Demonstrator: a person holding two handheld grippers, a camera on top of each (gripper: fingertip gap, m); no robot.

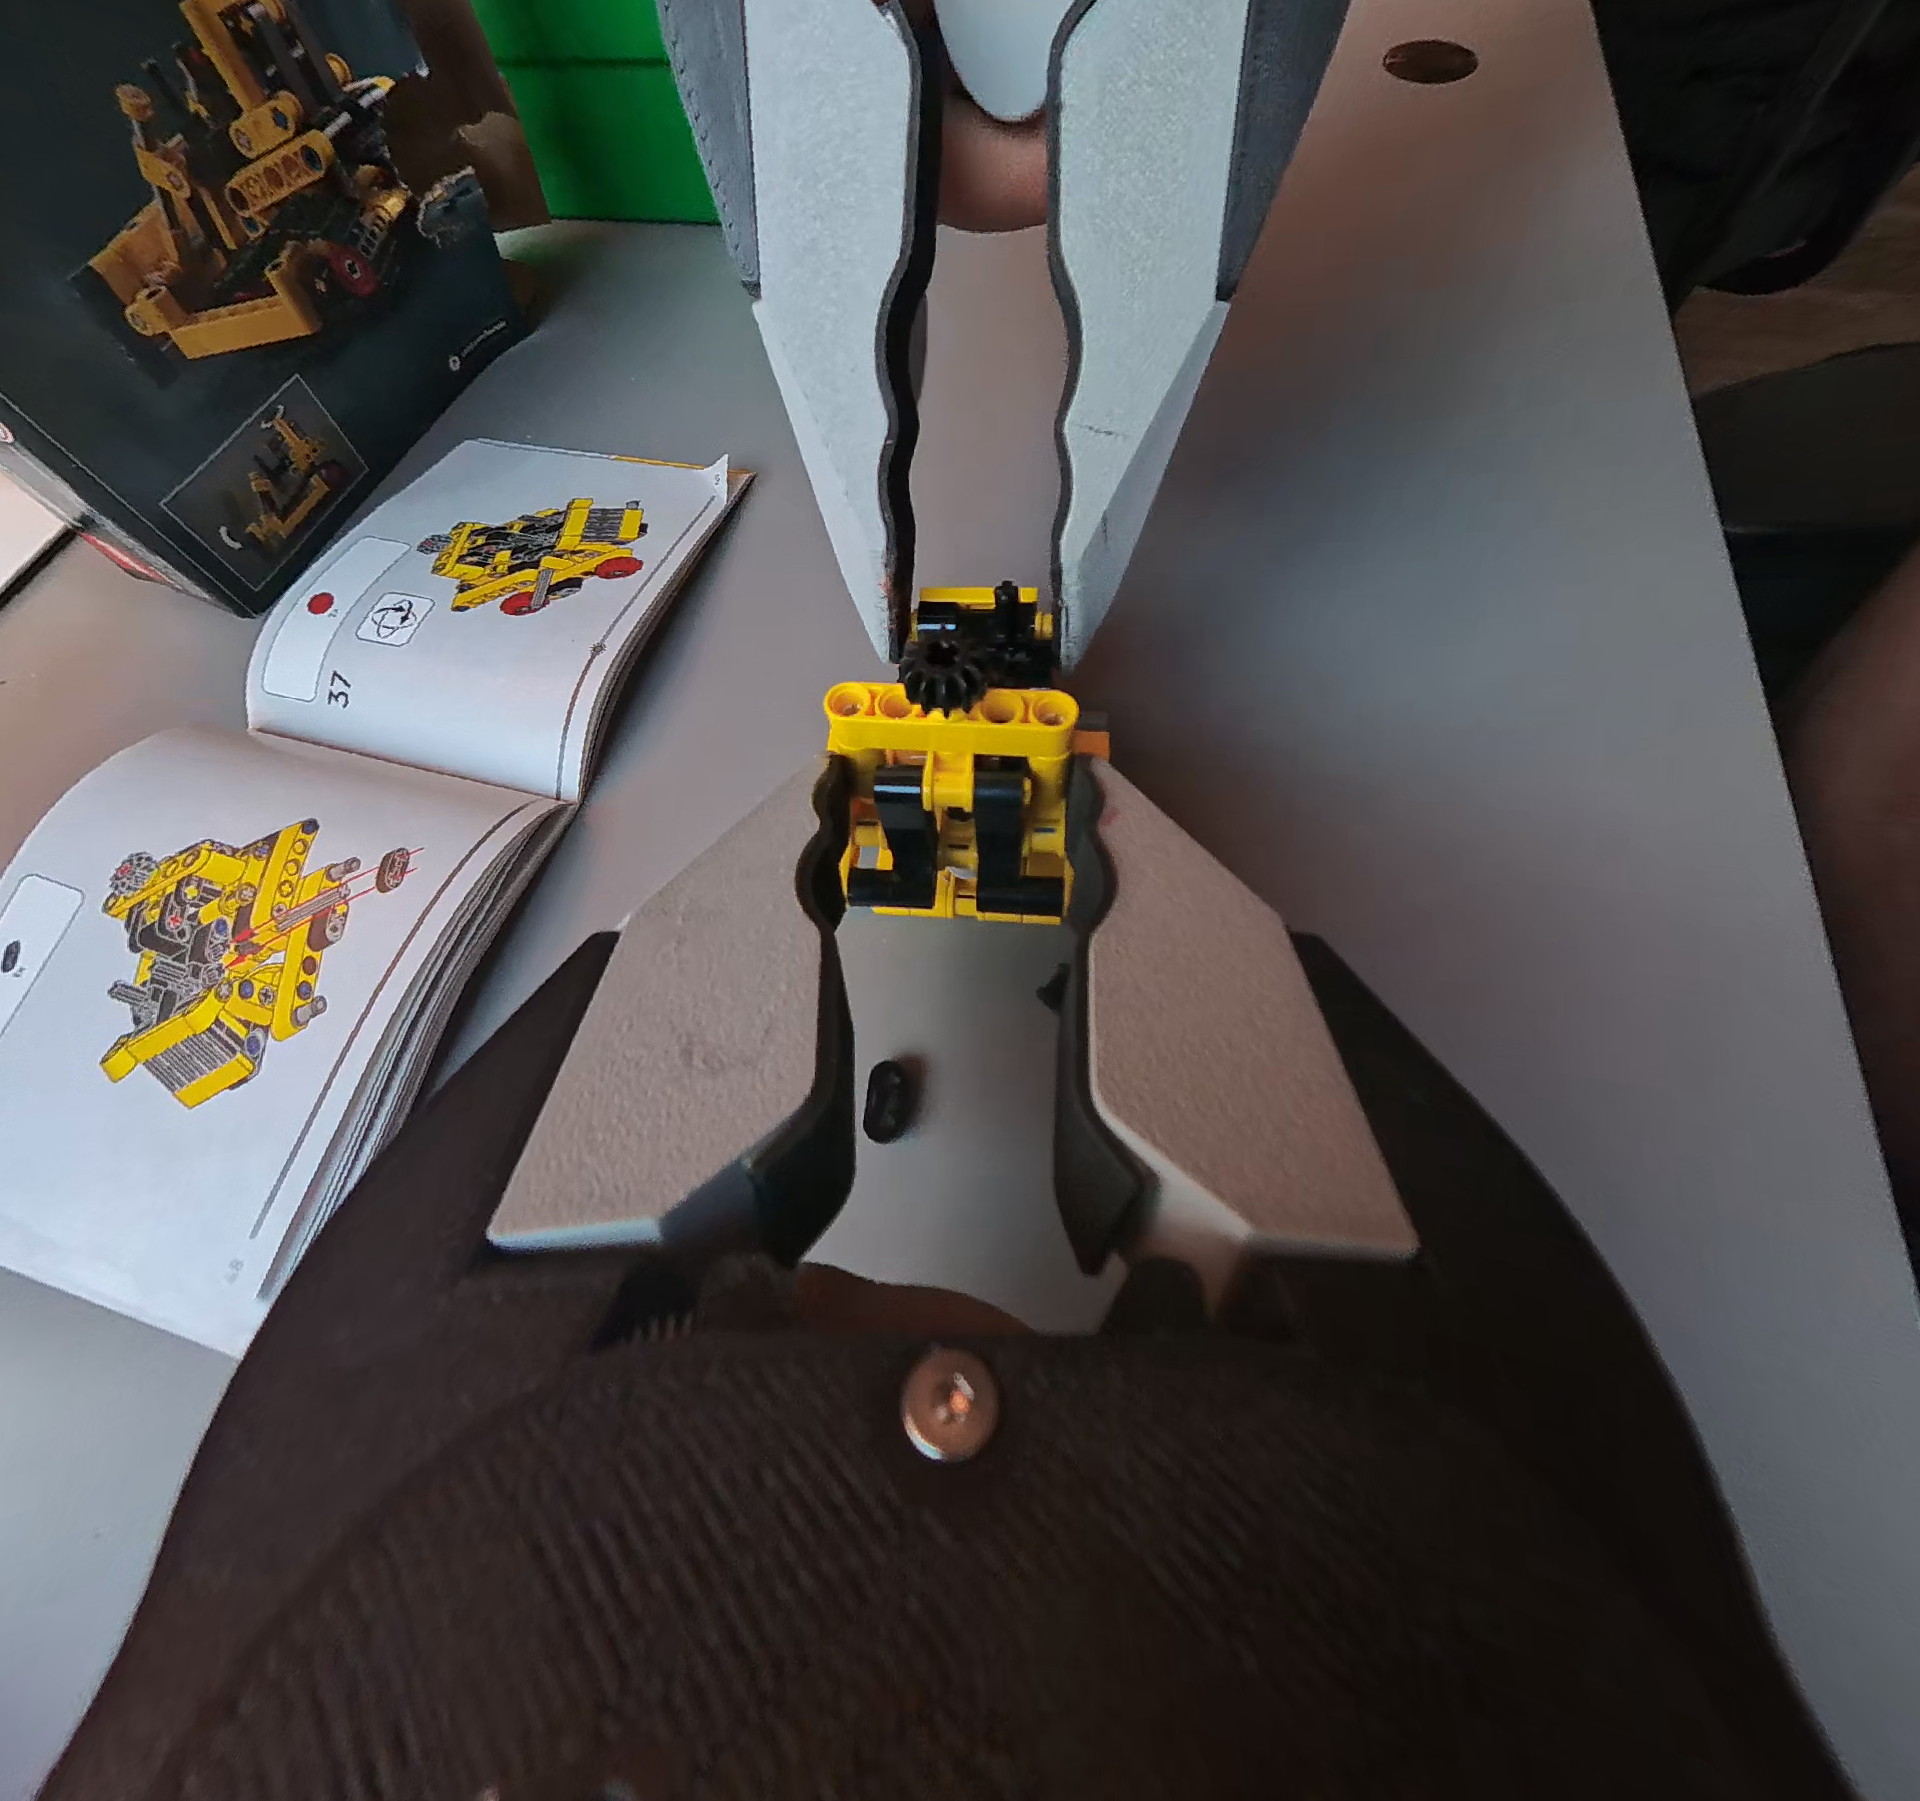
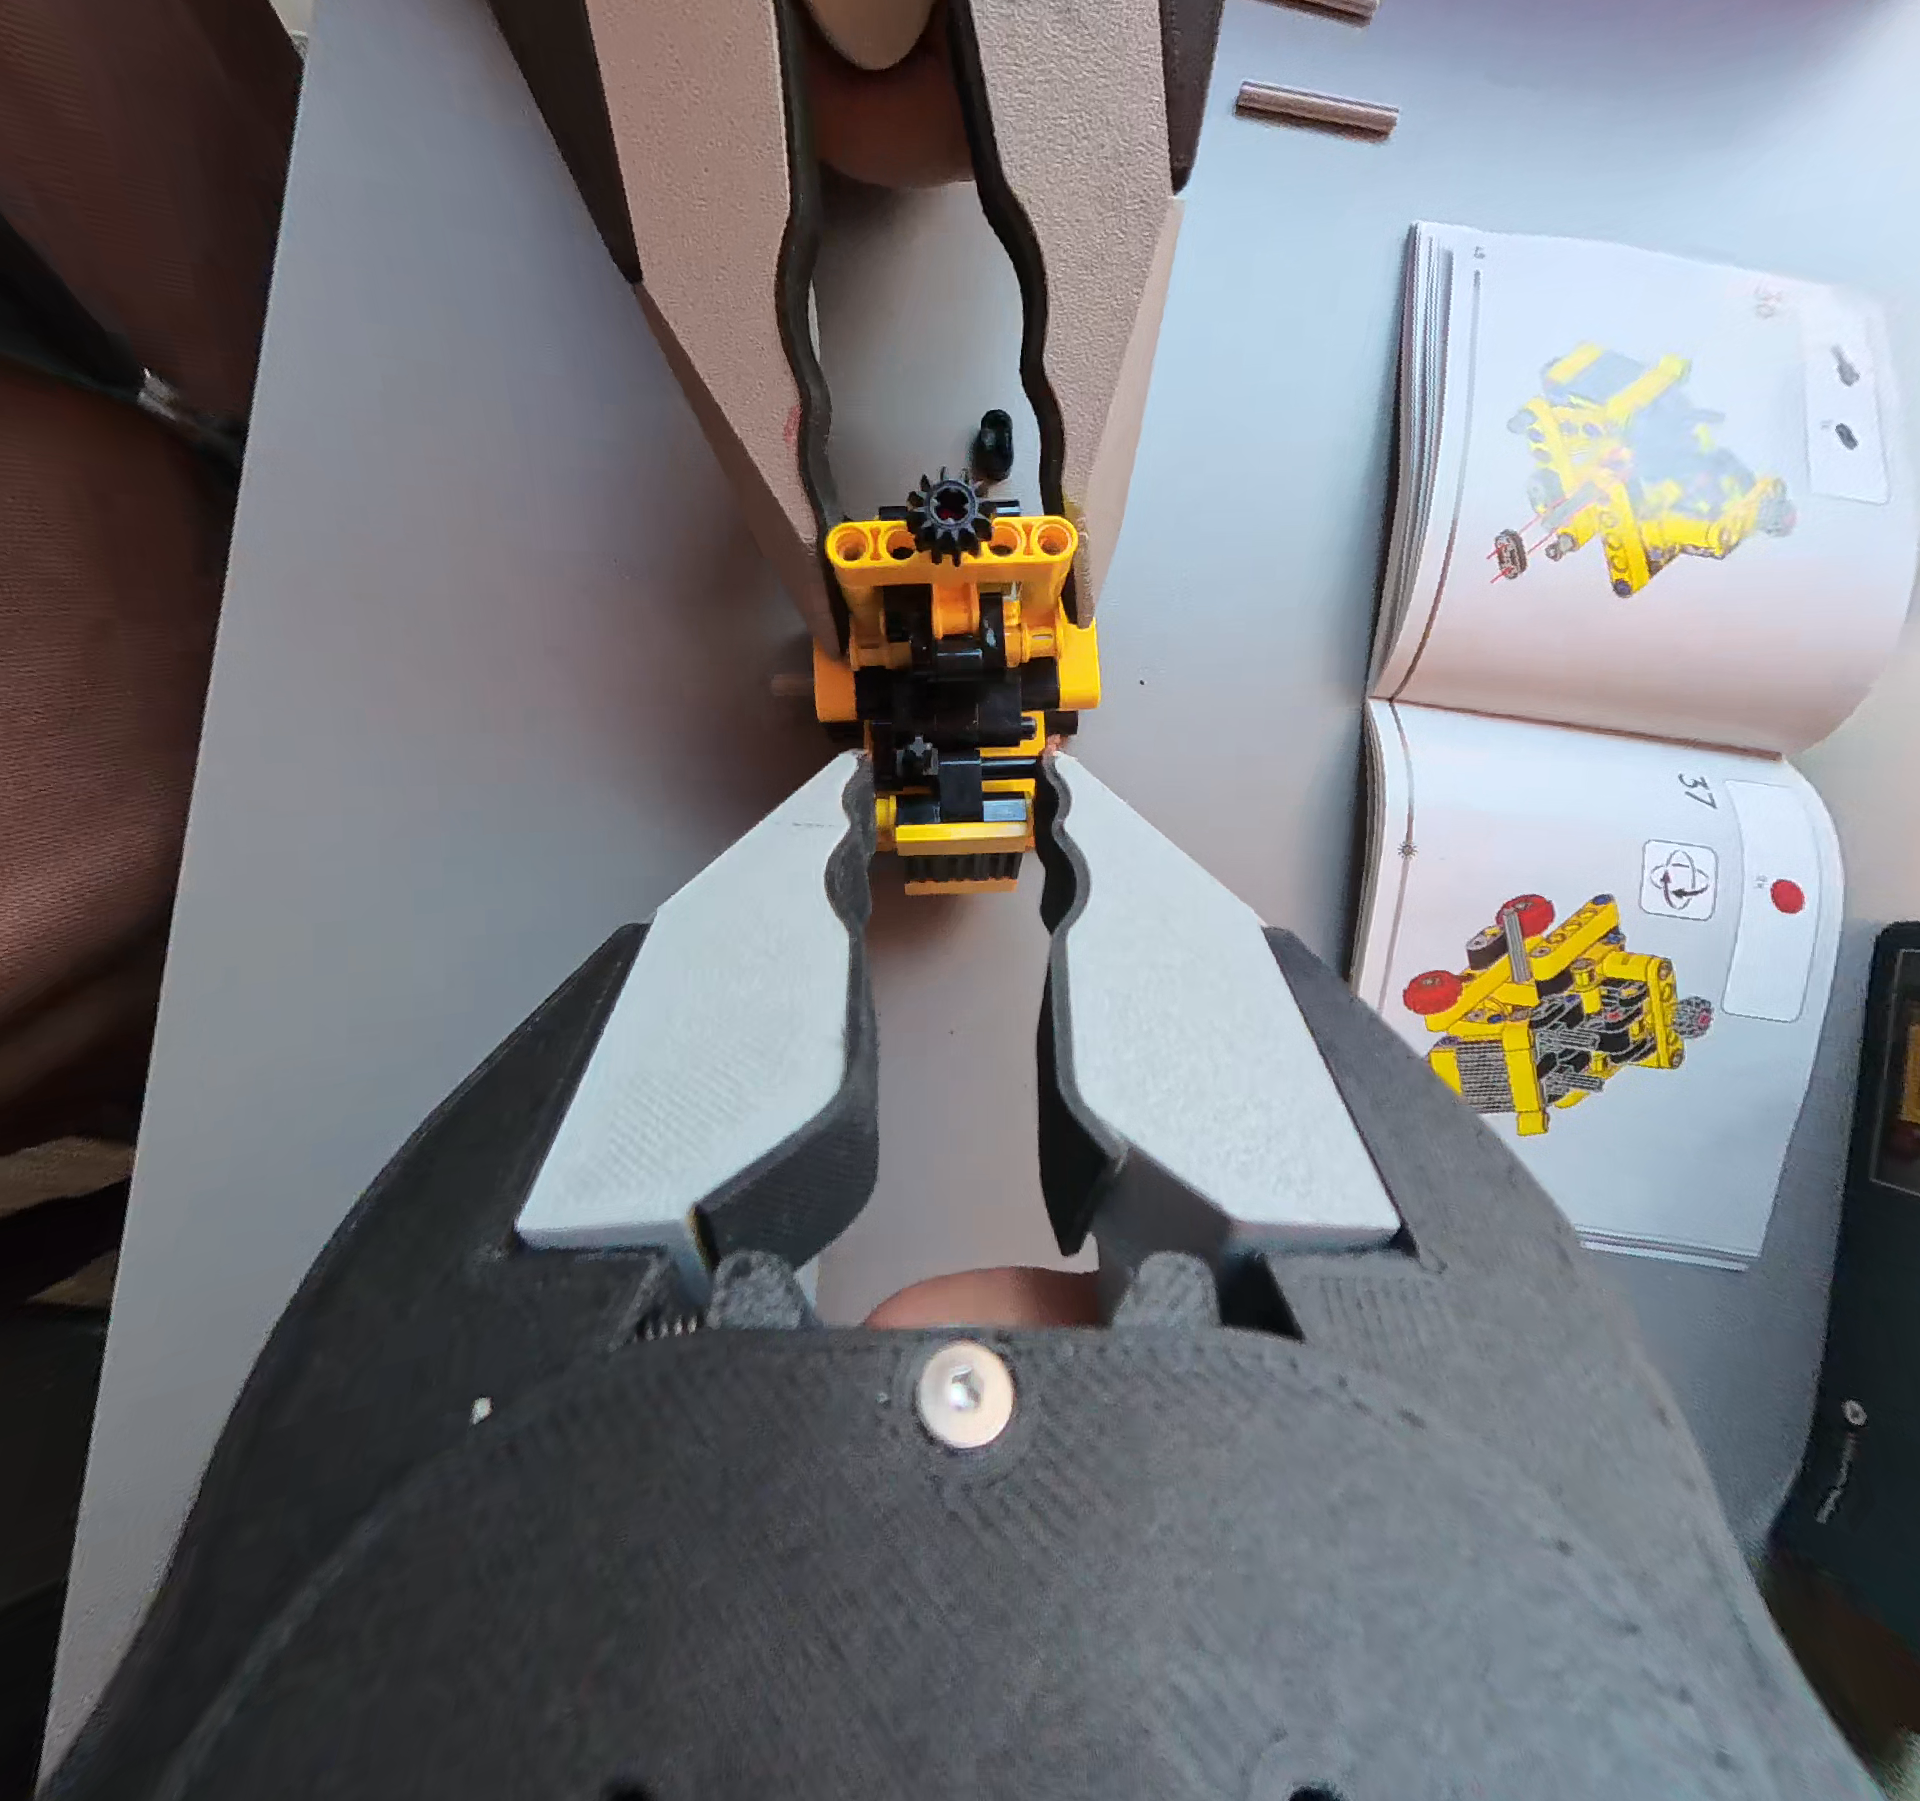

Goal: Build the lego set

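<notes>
A small yellow and black lego model (image 1: 951, 816) is held above the grey table (image 1: 1403, 608) between my two grippers, which face each other. My left gripper (image 1: 954, 795), with beige fingers, is shut on the model's lower body. My right gripper (image 2: 954, 780), with light grey fingers, is shut on the other end of the model (image 2: 956, 671). A black gear (image 1: 940, 676) sits on a yellow holed beam on top and also shows in the right wrist view (image 2: 948, 515). A small loose black piece (image 1: 885, 1097) lies on the table under the left gripper.
An open instruction booklet (image 1: 312, 920) lies on the table beside the grippers and also shows in the right wrist view (image 2: 1610, 712). The dark set box (image 1: 229, 245) stands behind it. The table has a round hole (image 1: 1430, 63) near its far edge. The tips of both grippers are at nearly the same place. The left tips stand about 7 centimeters off the small loose black piece (image 1: 885, 1097). Seen from the right wrist view (image 2: 1001, 446) as well.
</notes>
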